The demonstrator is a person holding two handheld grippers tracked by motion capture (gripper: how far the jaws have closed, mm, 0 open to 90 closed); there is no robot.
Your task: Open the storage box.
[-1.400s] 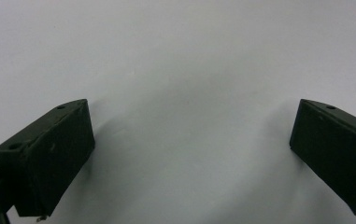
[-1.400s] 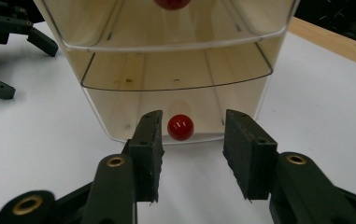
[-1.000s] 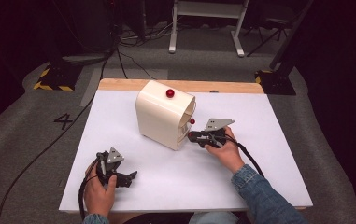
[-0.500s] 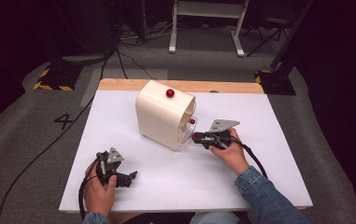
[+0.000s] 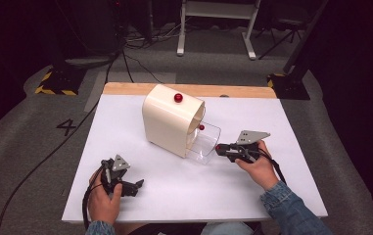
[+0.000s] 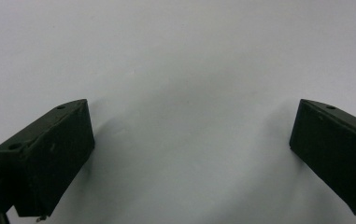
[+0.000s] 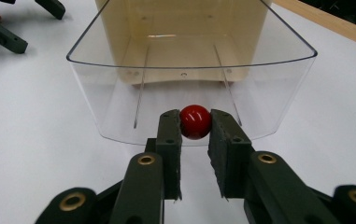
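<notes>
From the high view, the cream box (image 5: 172,120) stands on the far middle of the white table (image 5: 272,117), with a red knob (image 5: 178,98) on its top. Its clear drawer (image 5: 204,141) sticks out toward the right. My right gripper (image 5: 221,148) touches the drawer front, and my left gripper (image 5: 134,186) lies near the left edge, well apart from the box.

In the left gripper view, my jaws are wide apart over the bare table (image 6: 185,60).

In the right gripper view, my right gripper (image 7: 195,128) is closed on the red ball handle (image 7: 195,122) of the clear drawer (image 7: 119,79).
</notes>
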